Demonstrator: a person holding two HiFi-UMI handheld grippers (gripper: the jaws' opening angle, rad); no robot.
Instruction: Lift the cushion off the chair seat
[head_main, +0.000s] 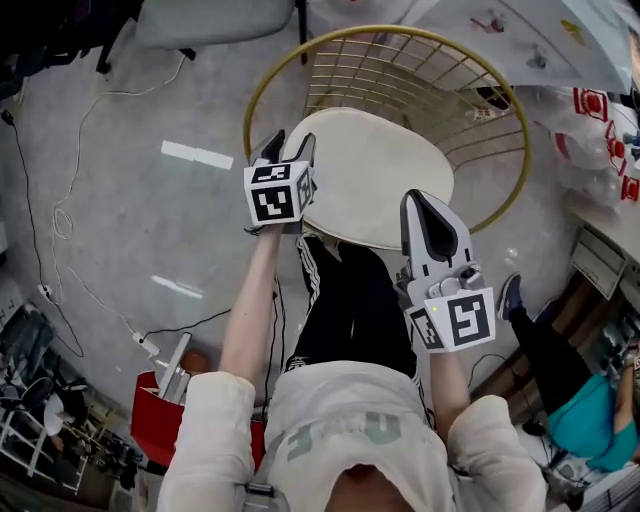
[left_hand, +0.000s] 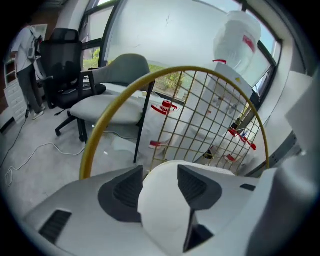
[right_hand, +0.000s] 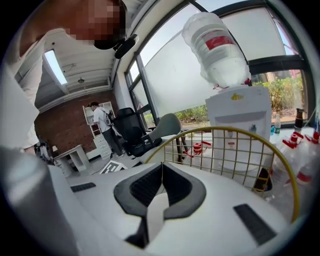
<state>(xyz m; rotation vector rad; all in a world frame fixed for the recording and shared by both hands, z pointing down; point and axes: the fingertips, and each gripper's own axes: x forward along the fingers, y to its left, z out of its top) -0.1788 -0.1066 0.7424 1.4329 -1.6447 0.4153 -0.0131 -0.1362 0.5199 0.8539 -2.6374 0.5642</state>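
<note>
Setting up the grasp is the step in hand: the cushion (head_main: 375, 185) lies flat on the seat of the chair (head_main: 400, 32), not yet lifted. The left hand-held gripper (head_main: 288, 145) sits at the cushion's left edge with its jaws spread wide. From its own view, the pale cushion edge shows in the gap between the pads (left_hand: 197, 182), but I cannot tell whether either pad touches it. The right hand-held gripper (head_main: 422, 200) hangs over the cushion's near right edge. Its jaws are closed tip to tip with nothing between them, only a sliver of cushion showing behind them.

Next, I judge, the left jaws need to slide further onto the rim and pinch it. The right jaws need to part and take the opposite edge before any lift. The cushion looks soft, so a one-sided hold would likely let it droop or catch the wire back.

Counted: one cushion, one gold wire chair, two hand-held grippers.
</note>
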